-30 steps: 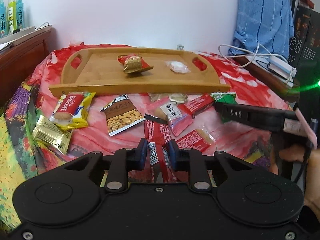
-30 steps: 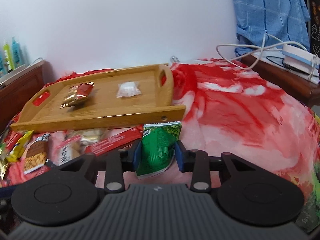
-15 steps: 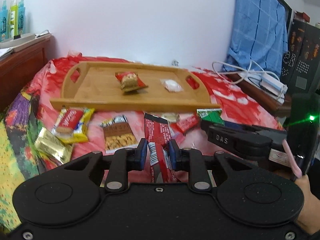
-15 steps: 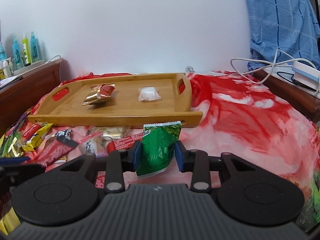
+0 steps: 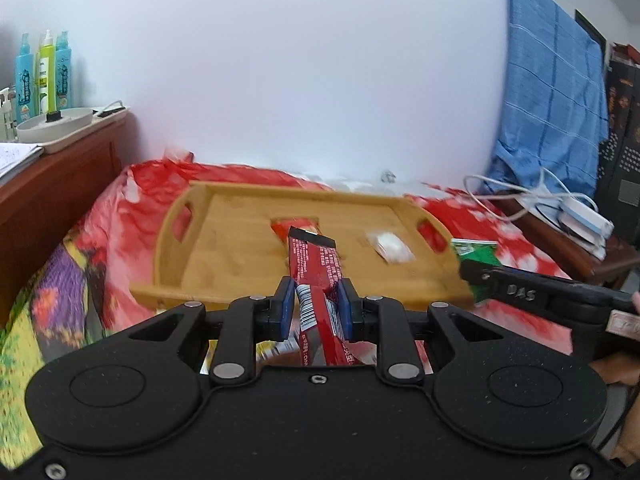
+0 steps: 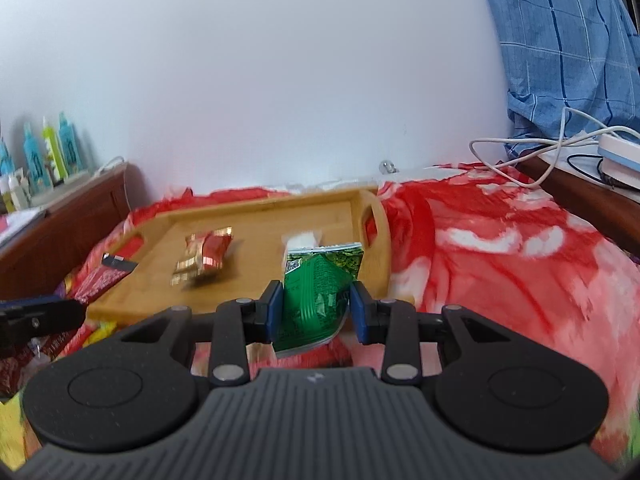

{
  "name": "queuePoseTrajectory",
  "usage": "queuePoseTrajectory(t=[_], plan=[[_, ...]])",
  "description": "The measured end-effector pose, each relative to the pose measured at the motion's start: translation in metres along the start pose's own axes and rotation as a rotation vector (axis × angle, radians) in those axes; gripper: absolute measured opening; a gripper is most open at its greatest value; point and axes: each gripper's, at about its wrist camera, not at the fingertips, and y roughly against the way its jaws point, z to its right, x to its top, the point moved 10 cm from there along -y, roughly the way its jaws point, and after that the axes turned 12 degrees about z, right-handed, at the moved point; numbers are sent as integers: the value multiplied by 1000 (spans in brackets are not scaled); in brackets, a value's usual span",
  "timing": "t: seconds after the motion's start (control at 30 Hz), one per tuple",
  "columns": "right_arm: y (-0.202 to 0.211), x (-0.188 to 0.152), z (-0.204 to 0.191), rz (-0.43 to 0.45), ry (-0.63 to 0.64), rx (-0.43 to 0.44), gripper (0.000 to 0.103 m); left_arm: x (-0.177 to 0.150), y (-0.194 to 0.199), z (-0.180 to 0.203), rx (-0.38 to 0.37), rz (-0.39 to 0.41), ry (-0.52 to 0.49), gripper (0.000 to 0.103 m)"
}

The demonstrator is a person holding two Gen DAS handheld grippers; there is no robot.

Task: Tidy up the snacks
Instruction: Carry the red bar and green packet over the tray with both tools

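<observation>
In the left wrist view, the left gripper [image 5: 313, 298] is clamping a long red snack bar [image 5: 318, 280] between its blue pads. The bar's long axis is running away from the camera and slightly leftward, its black-tipped far end reaching over the front rail of the bamboo tray [image 5: 200, 248]. The tray is lying straight ahead and lower, on the red bedspread [image 5: 120, 216], so the release spot is forward of the gripper and down. A white wrapped sweet [image 5: 391, 245] is sitting on the tray to the right of the bar's tip.

In the right wrist view, the right gripper [image 6: 316, 310] is pinching a green packet [image 6: 318, 294] upright, with the packet's top edge overlapping the tray's right end. The tray's open floor is lying ahead and to the left, where a red-and-gold packet [image 6: 206, 254] is resting. The right handle [image 6: 374, 220] is standing just beyond the green packet, so this hand looks nearer the tray's right end, and the left hand nearer its middle.
</observation>
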Motion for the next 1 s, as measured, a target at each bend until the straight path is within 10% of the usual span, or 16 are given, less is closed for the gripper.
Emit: queuePoseTrajectory(t=[1.0], plan=[[-146, 7, 19, -170, -9, 28, 40, 1, -158, -61, 137, -73, 44, 22]])
